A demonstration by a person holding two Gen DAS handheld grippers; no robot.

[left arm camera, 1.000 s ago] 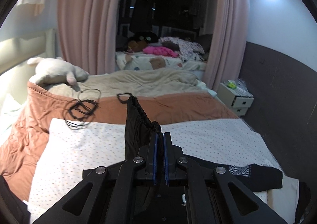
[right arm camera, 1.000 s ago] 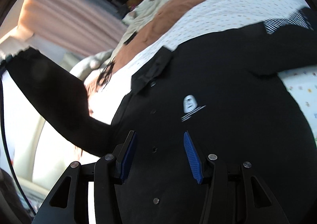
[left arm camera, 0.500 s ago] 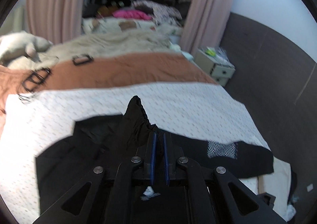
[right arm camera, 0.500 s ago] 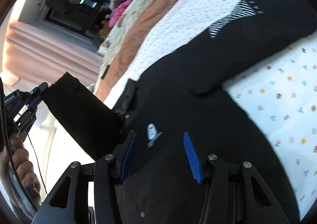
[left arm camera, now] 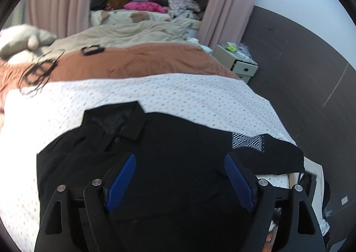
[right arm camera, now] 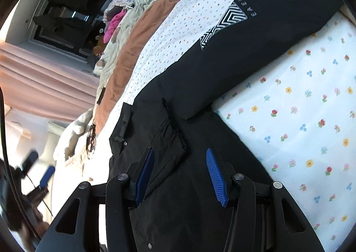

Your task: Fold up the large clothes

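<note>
A black collared shirt (left arm camera: 178, 147) lies spread on the white dotted bedcover (left arm camera: 178, 91). Its collar (left arm camera: 124, 122) points to the far left. One sleeve with a white geometric logo (left arm camera: 247, 141) stretches out to the right. My left gripper (left arm camera: 180, 160) is open and empty above the shirt's body. In the right wrist view the shirt (right arm camera: 200, 87) lies flat, with the other sleeve (right arm camera: 171, 131) folded across the chest, its cuff near the logo sleeve (right arm camera: 224, 22). My right gripper (right arm camera: 180, 158) is open and empty just over that folded sleeve.
A brown blanket (left arm camera: 133, 65) and beige duvet (left arm camera: 133, 31) lie beyond the shirt, with black hangers (left arm camera: 37, 71) and a plush toy (left arm camera: 24, 38) at the left. A white bedside cabinet (left arm camera: 235, 62) stands by the dark wall. A floral sheet (right arm camera: 300, 118) lies to the right.
My left gripper has opened and let go of the sleeve, which now lies folded across the shirt's chest. The left gripper has tipped down over the shirt. The right gripper stays open.
</note>
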